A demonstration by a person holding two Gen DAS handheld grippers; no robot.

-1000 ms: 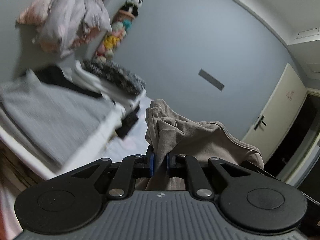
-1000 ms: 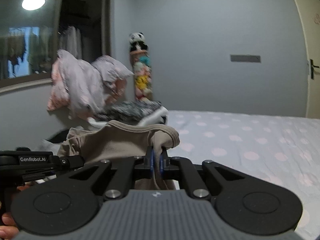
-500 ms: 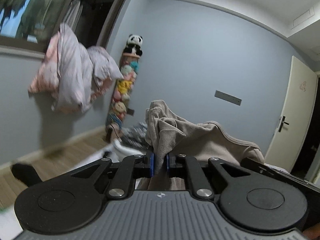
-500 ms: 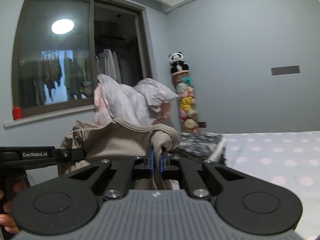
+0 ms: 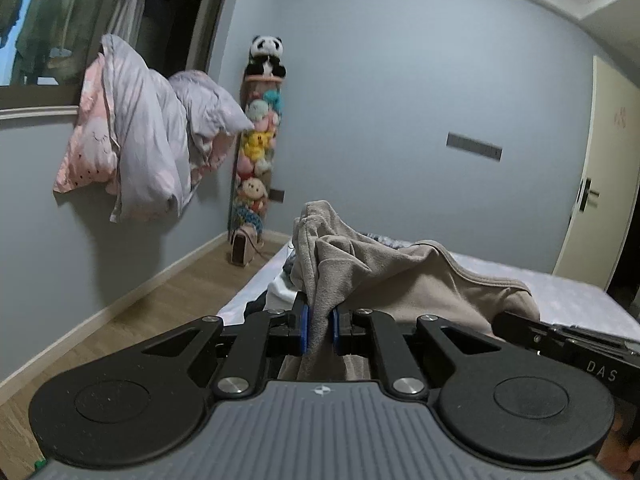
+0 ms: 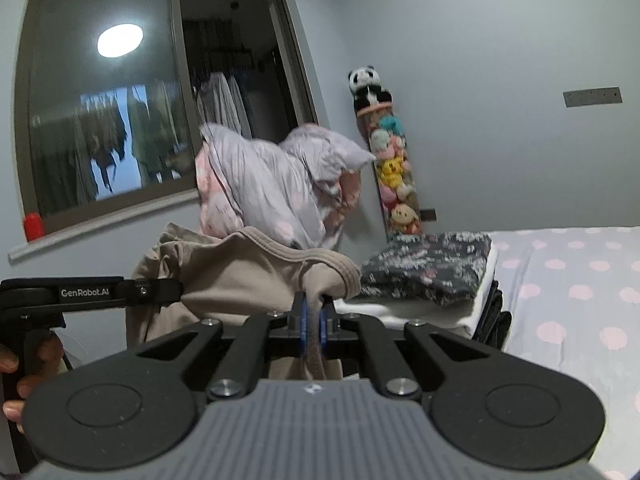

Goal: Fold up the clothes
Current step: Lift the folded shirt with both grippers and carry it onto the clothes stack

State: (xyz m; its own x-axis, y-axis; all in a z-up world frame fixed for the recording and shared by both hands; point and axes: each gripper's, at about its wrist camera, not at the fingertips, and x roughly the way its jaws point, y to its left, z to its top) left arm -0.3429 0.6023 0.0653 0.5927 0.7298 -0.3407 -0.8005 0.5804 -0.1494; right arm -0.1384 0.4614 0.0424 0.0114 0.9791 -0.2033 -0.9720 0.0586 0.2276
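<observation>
A beige garment (image 5: 404,276) hangs in the air between both grippers. My left gripper (image 5: 320,328) is shut on one bunched edge of it, the blue pads pressing the cloth. My right gripper (image 6: 314,332) is shut on the ribbed edge of the same beige garment (image 6: 248,276). In the right wrist view the left gripper's body (image 6: 80,292) shows at the left, held by a hand (image 6: 12,384). In the left wrist view the right gripper's body (image 5: 568,348) shows at the lower right. The garment's lower part is hidden behind the gripper bodies.
A stack of folded clothes (image 6: 432,268), dark floral piece on top, sits at the corner of the bed (image 6: 572,280) with its dotted sheet. Bedding (image 5: 148,140) hangs at the window sill. A column of plush toys (image 5: 258,148) stands in the corner. Wooden floor (image 5: 132,320) lies beside the bed.
Both grippers have risen and swung left with the garment still held. The folded stack has dropped out of the left wrist view; window, wall and floor now fill it.
</observation>
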